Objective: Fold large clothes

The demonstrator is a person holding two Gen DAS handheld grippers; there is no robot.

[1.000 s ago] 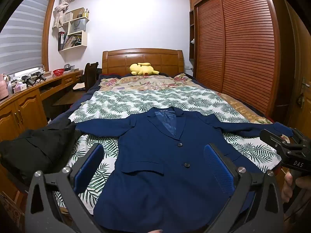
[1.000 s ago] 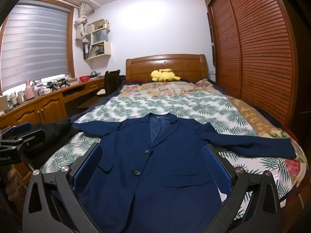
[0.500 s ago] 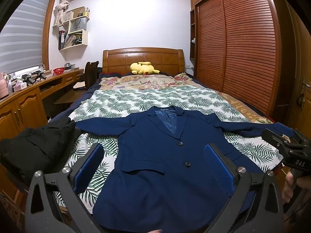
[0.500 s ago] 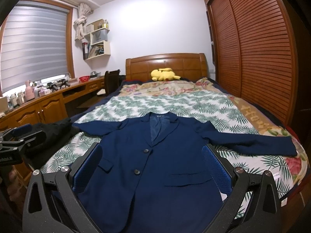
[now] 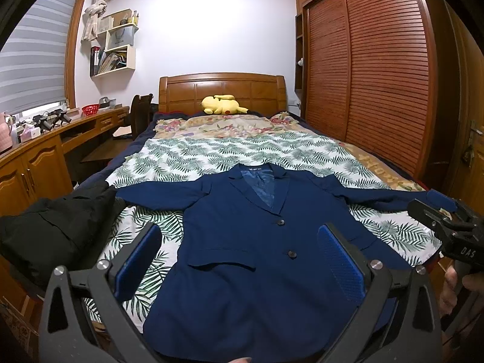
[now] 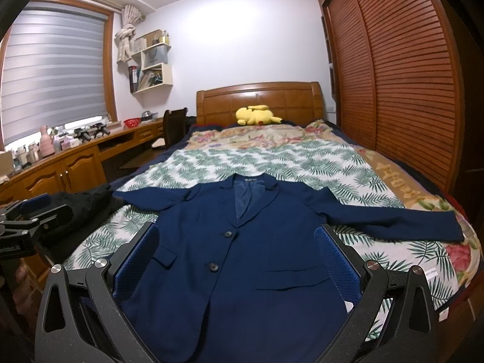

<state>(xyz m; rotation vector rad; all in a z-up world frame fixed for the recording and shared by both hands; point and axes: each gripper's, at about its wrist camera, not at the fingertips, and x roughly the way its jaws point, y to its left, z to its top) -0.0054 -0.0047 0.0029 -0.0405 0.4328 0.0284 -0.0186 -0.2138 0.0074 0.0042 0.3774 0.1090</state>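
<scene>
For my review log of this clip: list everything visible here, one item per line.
blazer: 1, navy, flat on bed, sleeves spread
black garment: 1, black, bed's left edge
bedspread: 1, green leaf print, under blazer
plush toy: 1, yellow, at headboard
headboard: 1, brown wood, far end
wardrobe: 1, reddish slatted doors, right wall
desk: 1, wood, left wall
basket: 1, red, on desk
left claw: 1, black with blue pads, open over blazer
right claw: 1, same, open

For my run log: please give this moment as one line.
jacket: flat on bed, unfolded | left gripper: open | right gripper: open
</scene>
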